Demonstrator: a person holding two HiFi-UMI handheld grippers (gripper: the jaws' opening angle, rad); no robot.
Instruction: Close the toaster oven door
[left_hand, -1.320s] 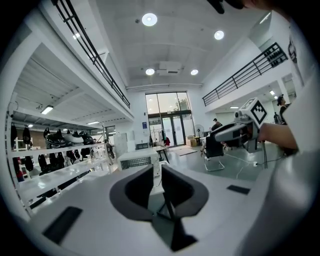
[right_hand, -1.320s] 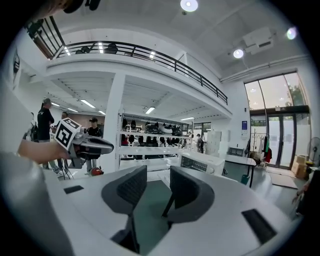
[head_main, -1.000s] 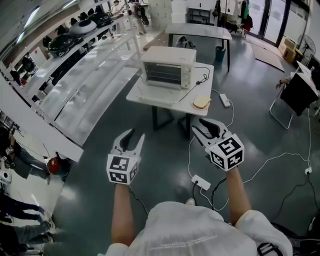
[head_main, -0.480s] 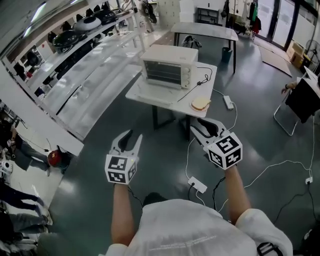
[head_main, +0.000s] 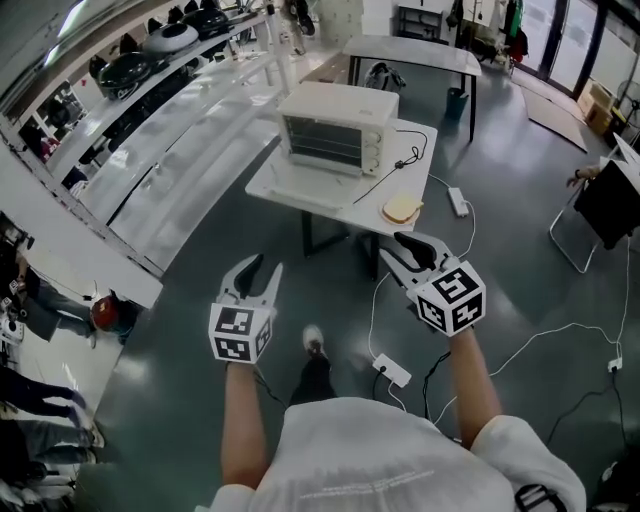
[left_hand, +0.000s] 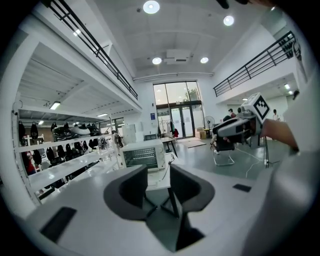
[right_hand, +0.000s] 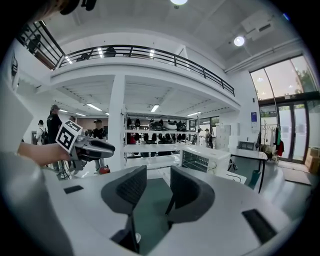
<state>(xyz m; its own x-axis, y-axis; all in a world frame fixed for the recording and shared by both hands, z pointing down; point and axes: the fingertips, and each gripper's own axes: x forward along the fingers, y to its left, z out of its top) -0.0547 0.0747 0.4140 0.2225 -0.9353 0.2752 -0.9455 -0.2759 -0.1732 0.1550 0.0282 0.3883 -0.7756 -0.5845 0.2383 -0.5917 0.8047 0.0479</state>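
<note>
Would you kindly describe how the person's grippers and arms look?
The left gripper and right gripper each have a white body, curved black jaws and a white cube bearing black square markers. The person wears a white short-sleeved shirt; the forearms are bare.

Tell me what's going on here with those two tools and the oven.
A person stands a little way back from a white table, with the left hand-held gripper and the right hand-held gripper held out in front. Both have their jaws apart with nothing between them. The toaster oven sits on the table, and its door looks folded down and open. A slice of bread lies near the table's edge. Nothing is being touched yet.
</note>
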